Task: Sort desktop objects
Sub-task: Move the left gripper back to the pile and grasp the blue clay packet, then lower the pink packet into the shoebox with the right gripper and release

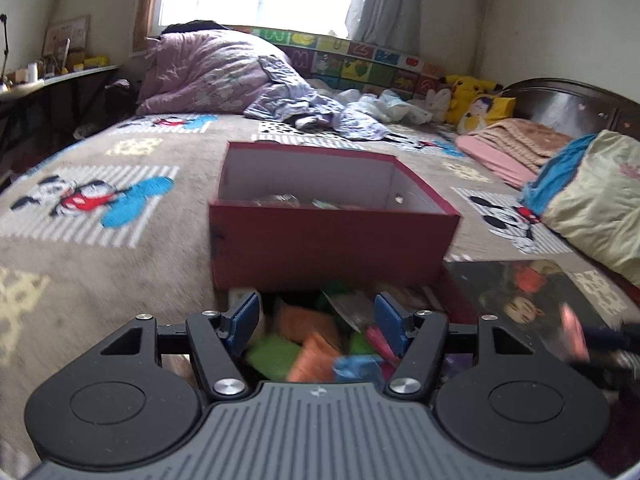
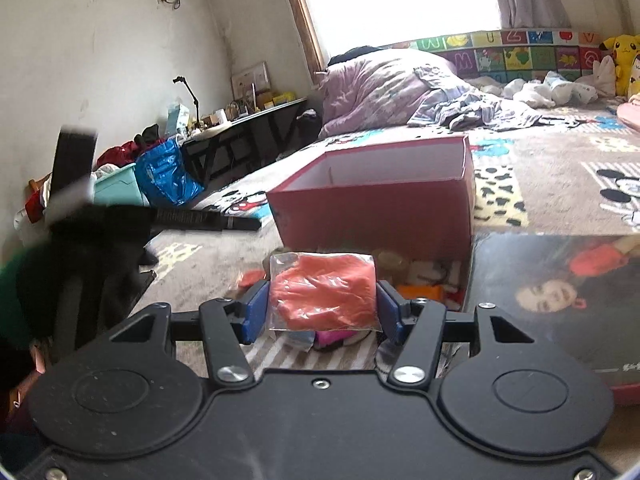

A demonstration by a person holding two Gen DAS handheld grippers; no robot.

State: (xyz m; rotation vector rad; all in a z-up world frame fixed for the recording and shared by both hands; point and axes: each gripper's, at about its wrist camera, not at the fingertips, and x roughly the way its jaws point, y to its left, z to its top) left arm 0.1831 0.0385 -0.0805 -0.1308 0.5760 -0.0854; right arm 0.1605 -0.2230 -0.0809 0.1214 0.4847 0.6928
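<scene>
A red cardboard box [image 1: 332, 248] stands open on the bed, with a few small items inside; it also shows in the right wrist view [image 2: 376, 212]. In front of it lies a pile of small coloured packets [image 1: 308, 344]. My left gripper [image 1: 316, 320] is open and empty, hovering over that pile. My right gripper [image 2: 322, 306] is shut on an orange packet in clear plastic [image 2: 324, 292], held just in front of the red box, above other small items [image 2: 420, 276].
A dark glossy printed lid or album [image 2: 552, 296] lies right of the pile, also in the left wrist view [image 1: 520, 296]. A pillow [image 1: 592, 208] and folded blankets lie at the right. A heaped quilt [image 1: 208, 72] lies at the far side. A black stand [image 2: 80, 208] is at the left.
</scene>
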